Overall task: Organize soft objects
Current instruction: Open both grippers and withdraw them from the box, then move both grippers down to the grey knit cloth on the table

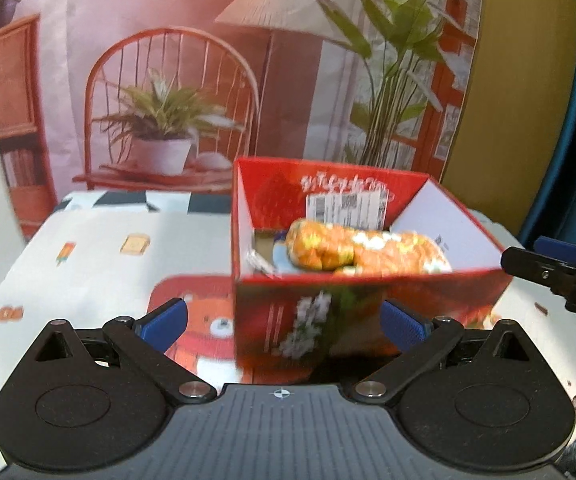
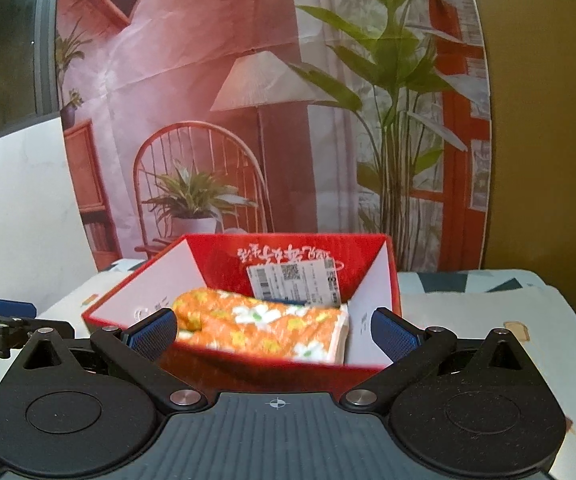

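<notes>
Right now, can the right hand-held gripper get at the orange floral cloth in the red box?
Probably yes. The right hand-held gripper is open and empty, facing the red box, which has no lid. The orange floral cloth lies exposed on top. Only the near wall stands between them, so it would likely need to come in over it.

The left gripper point(image 1: 284, 322) hangs wide apart, blue pads empty, just before an open red cardboard box point(image 1: 368, 292) on the patterned white tablecloth point(image 1: 88, 248). An orange flowered cloth point(image 1: 364, 250) lies inside. The right gripper's black tip point(image 1: 548, 268) pokes in beside the box.
</notes>
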### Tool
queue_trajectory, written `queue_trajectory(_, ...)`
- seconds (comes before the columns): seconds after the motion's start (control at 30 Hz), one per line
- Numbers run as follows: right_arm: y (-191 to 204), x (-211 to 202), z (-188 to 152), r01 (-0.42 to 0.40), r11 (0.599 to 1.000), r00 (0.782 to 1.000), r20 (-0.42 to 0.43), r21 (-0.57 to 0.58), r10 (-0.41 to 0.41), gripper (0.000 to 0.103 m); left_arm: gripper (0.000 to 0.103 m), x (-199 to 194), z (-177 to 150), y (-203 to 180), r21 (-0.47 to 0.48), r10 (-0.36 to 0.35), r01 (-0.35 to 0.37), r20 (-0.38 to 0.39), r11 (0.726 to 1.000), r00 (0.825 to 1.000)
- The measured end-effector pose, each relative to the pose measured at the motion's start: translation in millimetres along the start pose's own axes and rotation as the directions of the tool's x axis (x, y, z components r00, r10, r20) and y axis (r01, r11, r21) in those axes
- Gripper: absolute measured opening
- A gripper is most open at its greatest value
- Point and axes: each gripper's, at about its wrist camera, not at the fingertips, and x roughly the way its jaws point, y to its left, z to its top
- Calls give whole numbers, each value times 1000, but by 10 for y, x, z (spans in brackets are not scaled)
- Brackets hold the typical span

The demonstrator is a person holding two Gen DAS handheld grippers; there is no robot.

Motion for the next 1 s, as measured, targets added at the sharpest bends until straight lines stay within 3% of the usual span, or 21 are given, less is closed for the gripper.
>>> queue_trajectory(0.57, 159, -255, -870, 24, 1000, 984, -175, 4, -23, 103, 103, -73, -724, -91, 45, 19, -14, -114, 999, 993)
queue_trajectory(1.0, 359, -402, -1152, 19, 998, 954, -298, -59, -36, 103, 103, -61, -991, -87, 44, 16, -8, -198, 999, 980)
